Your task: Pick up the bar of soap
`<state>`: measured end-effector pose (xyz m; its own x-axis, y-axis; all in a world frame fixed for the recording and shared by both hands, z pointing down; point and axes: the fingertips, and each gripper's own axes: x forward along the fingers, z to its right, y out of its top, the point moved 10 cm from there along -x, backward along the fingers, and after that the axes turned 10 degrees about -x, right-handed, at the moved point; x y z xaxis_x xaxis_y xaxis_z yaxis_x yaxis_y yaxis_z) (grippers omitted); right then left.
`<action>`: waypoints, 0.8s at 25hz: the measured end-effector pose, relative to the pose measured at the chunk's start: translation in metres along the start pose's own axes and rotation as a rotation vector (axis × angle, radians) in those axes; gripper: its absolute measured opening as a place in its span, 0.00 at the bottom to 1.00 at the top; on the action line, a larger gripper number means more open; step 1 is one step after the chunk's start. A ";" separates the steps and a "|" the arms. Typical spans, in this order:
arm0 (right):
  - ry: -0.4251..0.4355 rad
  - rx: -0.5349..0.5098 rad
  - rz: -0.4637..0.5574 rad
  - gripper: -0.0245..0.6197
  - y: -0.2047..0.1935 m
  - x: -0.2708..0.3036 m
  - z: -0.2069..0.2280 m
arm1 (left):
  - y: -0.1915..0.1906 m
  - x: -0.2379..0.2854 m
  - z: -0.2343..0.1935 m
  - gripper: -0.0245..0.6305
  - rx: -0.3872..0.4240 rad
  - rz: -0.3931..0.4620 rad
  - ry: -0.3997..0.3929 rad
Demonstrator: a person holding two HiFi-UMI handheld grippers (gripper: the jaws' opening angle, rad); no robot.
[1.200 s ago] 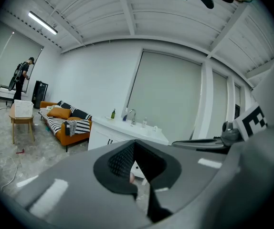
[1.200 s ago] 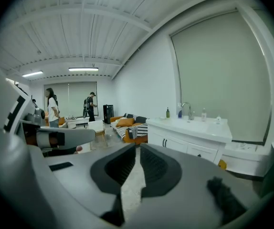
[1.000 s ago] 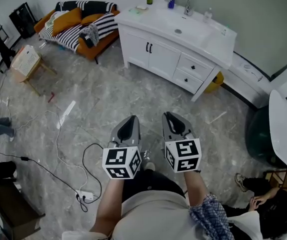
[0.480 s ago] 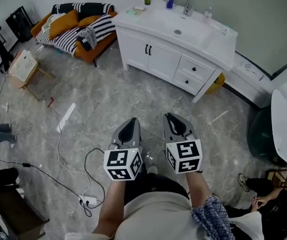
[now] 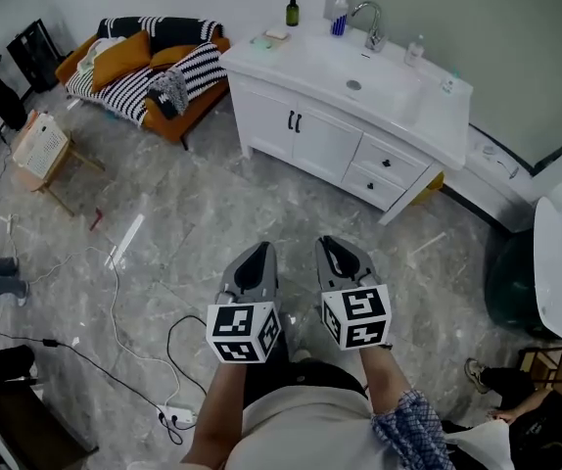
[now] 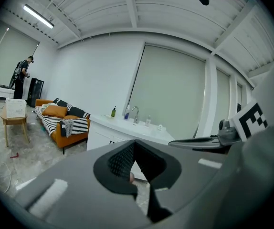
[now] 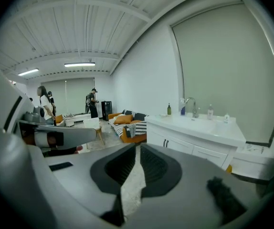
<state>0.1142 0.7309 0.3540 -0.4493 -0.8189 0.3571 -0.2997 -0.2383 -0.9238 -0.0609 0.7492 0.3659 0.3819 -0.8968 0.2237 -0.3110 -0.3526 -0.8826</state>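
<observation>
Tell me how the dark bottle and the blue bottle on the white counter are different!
Colour: the dark bottle is dark green; the blue bottle has a blue body and white top.
Place: the dark bottle stands toward the left end of the counter; the blue bottle stands right beside the faucet.
Height: the blue bottle looks slightly taller than the dark bottle.
Both stand upright at the counter's back.

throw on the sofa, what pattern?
The throw has black-and-white stripes; it shows best in the head view.
</observation>
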 end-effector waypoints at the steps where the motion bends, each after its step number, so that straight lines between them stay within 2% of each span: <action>1: -0.004 -0.007 -0.001 0.06 0.004 0.008 0.000 | 0.005 0.004 -0.005 0.05 0.000 0.004 0.000; 7: -0.018 -0.008 0.001 0.06 0.028 0.049 -0.002 | 0.033 0.030 -0.034 0.05 -0.009 -0.003 -0.009; 12: 0.010 0.102 0.012 0.06 0.037 0.078 -0.003 | 0.051 0.047 -0.058 0.05 -0.006 0.000 -0.020; 20: -0.029 0.094 0.001 0.06 0.056 0.110 -0.009 | 0.072 0.065 -0.090 0.05 -0.001 -0.008 -0.052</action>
<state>0.0402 0.6322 0.3433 -0.4249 -0.8335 0.3532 -0.2183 -0.2843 -0.9335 -0.1373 0.6414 0.3541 0.4290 -0.8788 0.2089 -0.3089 -0.3601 -0.8803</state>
